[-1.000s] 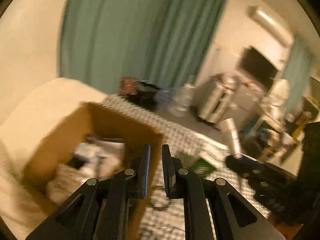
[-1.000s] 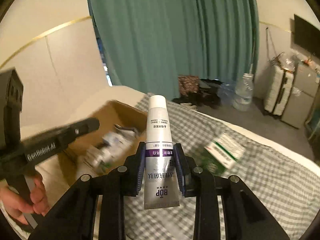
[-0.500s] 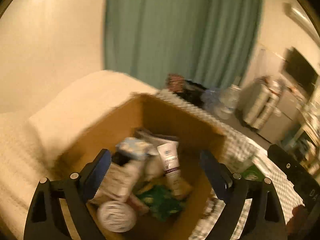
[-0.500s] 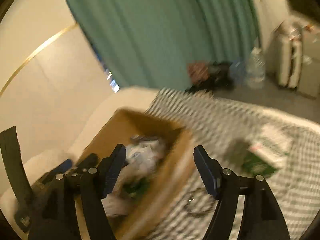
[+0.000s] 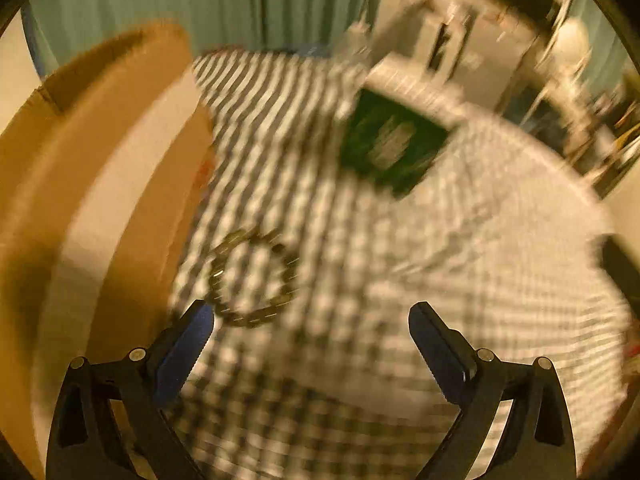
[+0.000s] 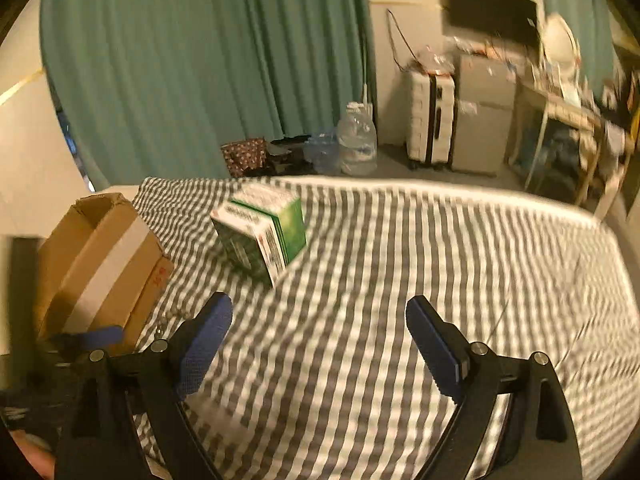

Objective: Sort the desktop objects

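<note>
Both jaws gape empty: left gripper [image 5: 310,332] hangs above the beaded bracelet [image 5: 252,280] beside the cardboard box [image 5: 100,200]; right gripper [image 6: 318,334] faces the green carton [image 6: 260,236].

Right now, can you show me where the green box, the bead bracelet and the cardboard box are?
green box [image 6: 260,236], right wrist view, on its near side face.
bead bracelet [image 5: 224,246], left wrist view, on the upper-left beads of the ring.
cardboard box [image 6: 104,264], right wrist view, on its taped outer wall.

Ahead of the left tool [image 5: 310,320], a bracelet [image 5: 252,280] lies on the bed [image 5: 480,260]; the cardboard box [image 5: 100,200] stands left, a carton [image 5: 394,144] farther ahead.
</note>
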{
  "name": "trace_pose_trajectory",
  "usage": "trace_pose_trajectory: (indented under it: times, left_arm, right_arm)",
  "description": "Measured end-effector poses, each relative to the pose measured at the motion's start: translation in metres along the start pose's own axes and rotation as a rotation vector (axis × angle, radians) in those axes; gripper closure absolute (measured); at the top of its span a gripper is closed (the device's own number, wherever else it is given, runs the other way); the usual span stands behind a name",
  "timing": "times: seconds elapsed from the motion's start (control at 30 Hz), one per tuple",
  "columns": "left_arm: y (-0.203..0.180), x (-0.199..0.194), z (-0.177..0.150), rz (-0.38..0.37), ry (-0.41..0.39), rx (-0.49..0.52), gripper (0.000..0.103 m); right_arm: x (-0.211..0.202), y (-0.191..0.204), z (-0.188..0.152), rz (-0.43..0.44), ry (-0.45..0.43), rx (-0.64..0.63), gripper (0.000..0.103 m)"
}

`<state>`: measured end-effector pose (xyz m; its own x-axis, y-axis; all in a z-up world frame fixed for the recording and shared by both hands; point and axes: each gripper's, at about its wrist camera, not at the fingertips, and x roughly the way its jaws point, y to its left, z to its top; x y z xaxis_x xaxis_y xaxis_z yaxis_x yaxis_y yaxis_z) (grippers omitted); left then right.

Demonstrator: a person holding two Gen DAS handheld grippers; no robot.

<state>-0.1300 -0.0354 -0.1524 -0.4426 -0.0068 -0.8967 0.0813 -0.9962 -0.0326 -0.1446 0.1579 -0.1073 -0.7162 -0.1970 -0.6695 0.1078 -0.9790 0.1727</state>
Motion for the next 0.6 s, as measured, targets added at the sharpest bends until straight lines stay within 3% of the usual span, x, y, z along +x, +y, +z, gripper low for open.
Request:
trace_pose_trajectory:
  times: [0.07, 0.17, 0.33, 0.53, 0.57, 0.6]
  left_arm:
    - [0.008, 0.023, 0.000, -0.007, 0.093, -0.042, 0.003]
    - [0.012, 0.031, 0.006, 0.054, 0.087, -0.052, 0.002]
    - [-0.001, 0.062, 0.006, 0.153, 0.132, 0.053, 0.002]
    - [0.009, 0.068, 0.008, 0.074, 0.093, 0.036, 0.000]
    - [0.011, 0.065, 0.007, 0.055, 0.084, 0.028, 0.002]
    - [0.014, 0.060, 0.006, 0.025, 0.068, 0.016, 0.017]
  right_arm:
    - [0.012, -0.005, -0.005, 0.022, 0.051, 0.016, 0.014]
    - [0.022, -0.007, -0.006, 0.026, 0.066, 0.001, 0.014]
    - [0.025, -0.020, -0.015, 0.114, 0.072, 0.079, 0.014]
    - [0.023, -0.011, -0.019, 0.142, 0.094, 0.085, 0.014]
    - [0.021, -0.006, -0.019, 0.151, 0.096, 0.062, 0.014]
    - [0.019, 0.002, -0.019, 0.157, 0.099, 0.021, 0.014]
